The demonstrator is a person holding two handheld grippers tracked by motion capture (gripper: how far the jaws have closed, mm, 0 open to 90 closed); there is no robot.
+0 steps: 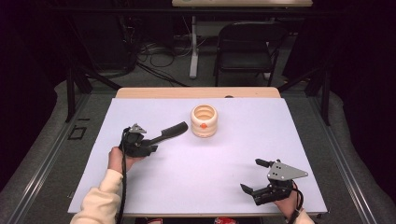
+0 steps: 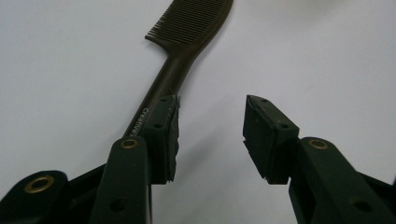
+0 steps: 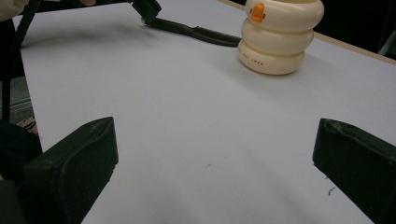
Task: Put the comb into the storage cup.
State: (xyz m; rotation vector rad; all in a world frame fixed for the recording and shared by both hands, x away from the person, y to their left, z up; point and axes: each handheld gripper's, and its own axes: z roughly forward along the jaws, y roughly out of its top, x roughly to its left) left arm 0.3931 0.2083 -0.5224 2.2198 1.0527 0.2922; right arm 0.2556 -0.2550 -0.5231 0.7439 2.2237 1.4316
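**Comb lies free on the desk beside the ribbed cup, both grippers released**

The desk (image 1: pixel 140 196) carries a wide pale sheet that reaches almost to every edge, with a strip of bare wood showing along the far side. Most of that surface is open: the whole middle, the right half and the near edge give free room for moving. Beyond the far edge stand a dark folding chair (image 1: pixel 246 46) and a tangle of cables on the floor.

The cream ribbed cup (image 1: pixel 204 121) stands upright near the far middle of the desk, with an orange mark on its front. It is the one obstacle close to the comb.

The dark comb (image 1: pixel 170 131) lies flat just left of the cup. Its long axis runs on a slant, the toothed end up and right toward the cup and the handle down and left toward the left gripper. In the right gripper view the toothed end comes right up to the cup's base; whether it touches cannot be told.

The left gripper (image 2: pixel 210 128) is released: its jaws stand apart, the comb's handle runs along the outer side of one jaw, and nothing is between them.

The right gripper (image 1: pixel 256 176) rests near the desk's near right corner, well apart from the comb and the cup, its jaws wide and empty.
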